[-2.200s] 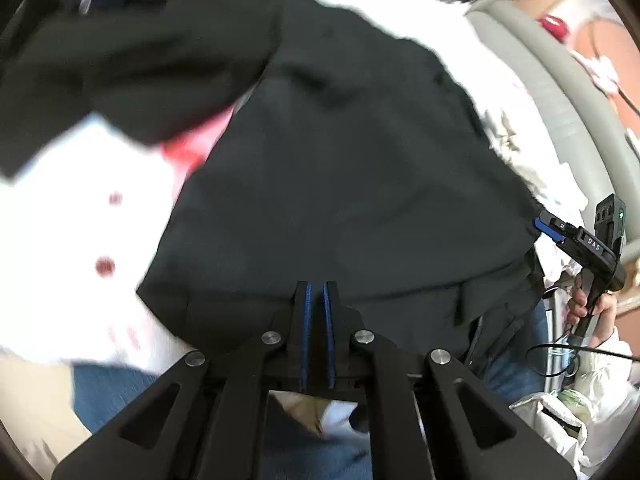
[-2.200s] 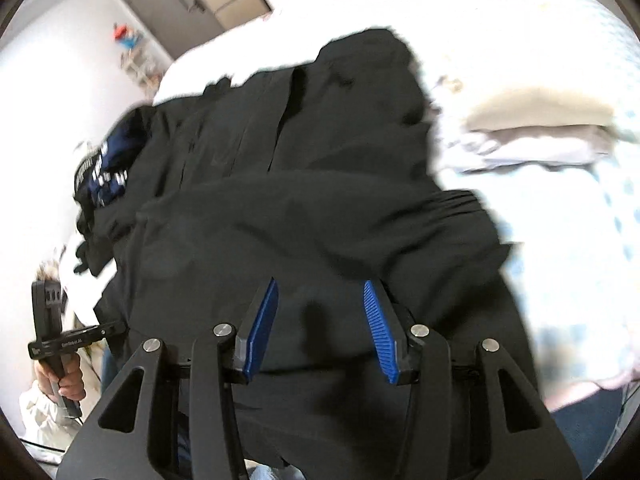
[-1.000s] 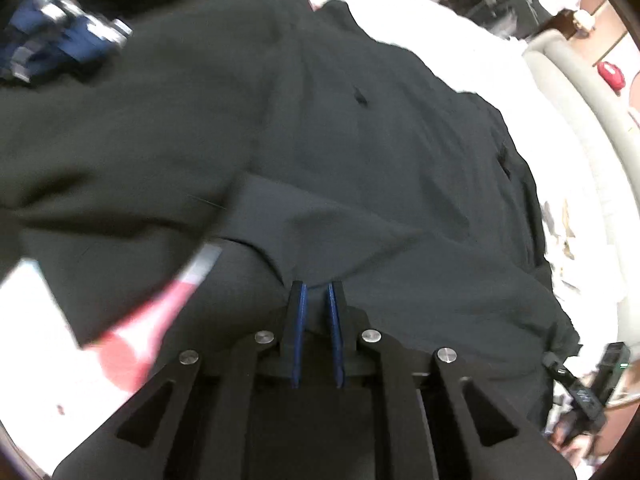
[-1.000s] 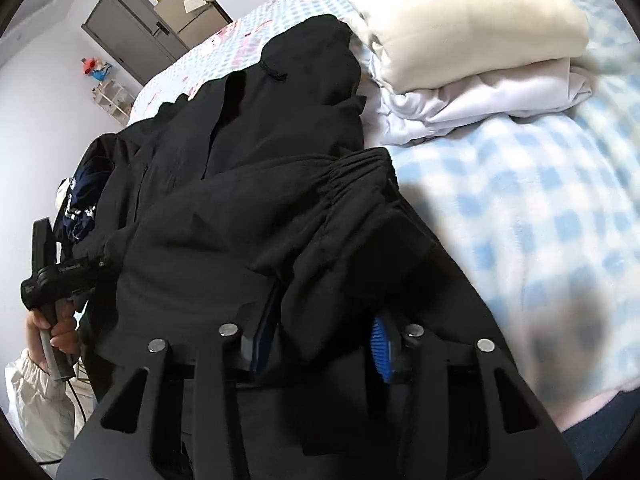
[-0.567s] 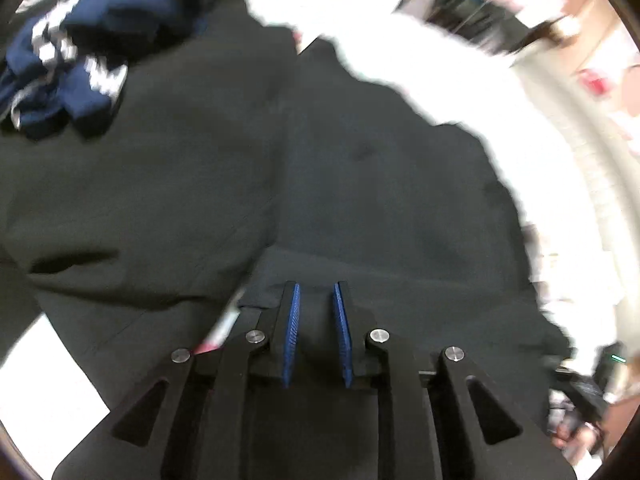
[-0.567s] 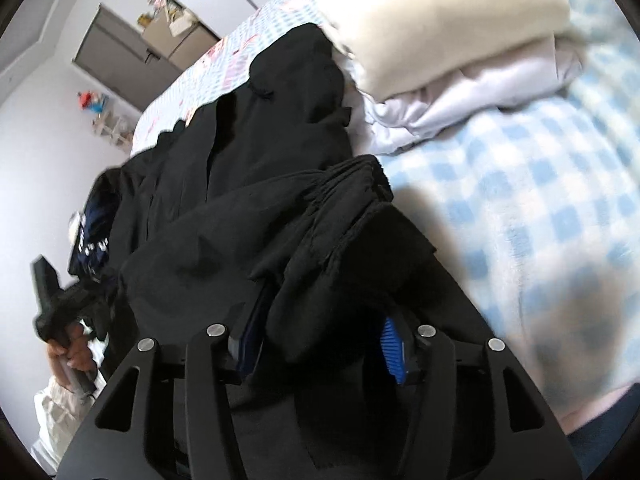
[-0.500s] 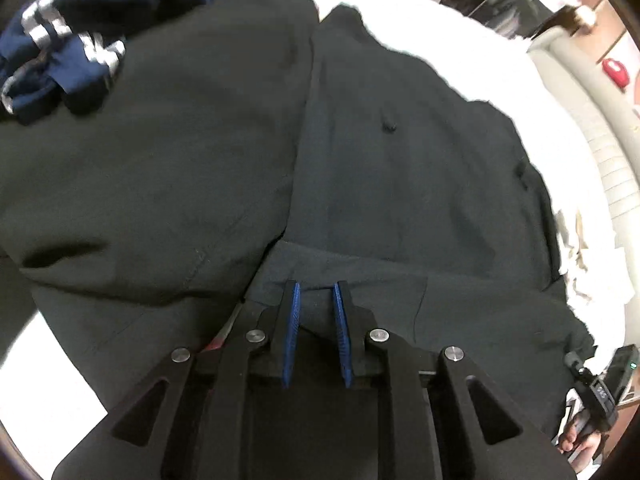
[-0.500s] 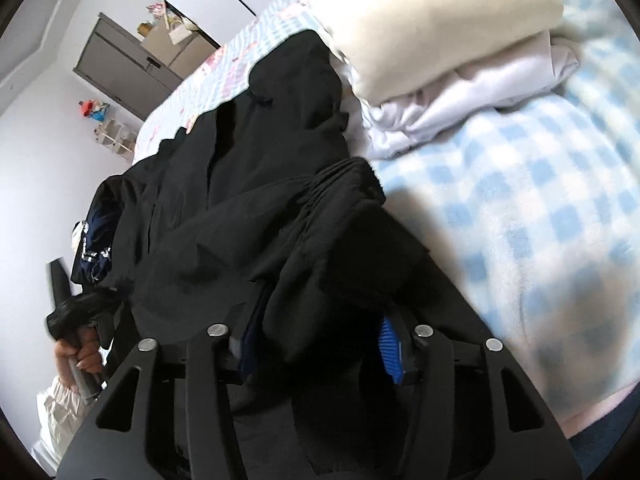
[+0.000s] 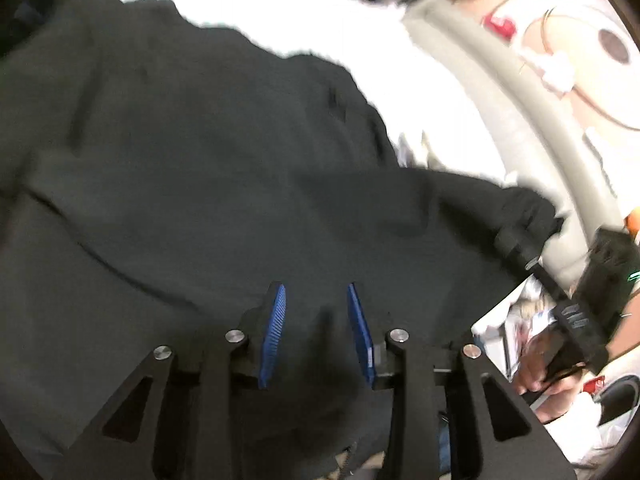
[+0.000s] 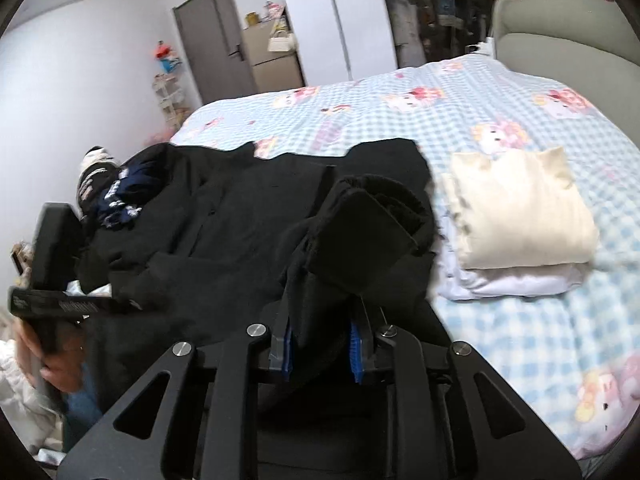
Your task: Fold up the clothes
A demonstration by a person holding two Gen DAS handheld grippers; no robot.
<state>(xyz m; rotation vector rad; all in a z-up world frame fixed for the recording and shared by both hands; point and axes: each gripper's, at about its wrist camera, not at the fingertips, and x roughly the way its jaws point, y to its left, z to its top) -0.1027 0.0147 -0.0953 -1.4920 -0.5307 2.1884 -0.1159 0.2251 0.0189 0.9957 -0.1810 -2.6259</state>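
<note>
The right gripper (image 10: 322,350) is clamped on a bunched fold of black garment (image 10: 360,236), its jaws having just been closing on the cloth, which stands up above the pads. The left gripper (image 9: 316,334) has just been opening; its blue pads (image 9: 273,334) stand apart over the same dark garment (image 9: 192,168) with no cloth pinched between them. The garment lies spread across the bed (image 10: 400,120), which has a blue checked sheet. Just to the right sits a folded pile (image 10: 516,216), cream on white. At the garment's far left lies a navy piece (image 10: 120,196).
</note>
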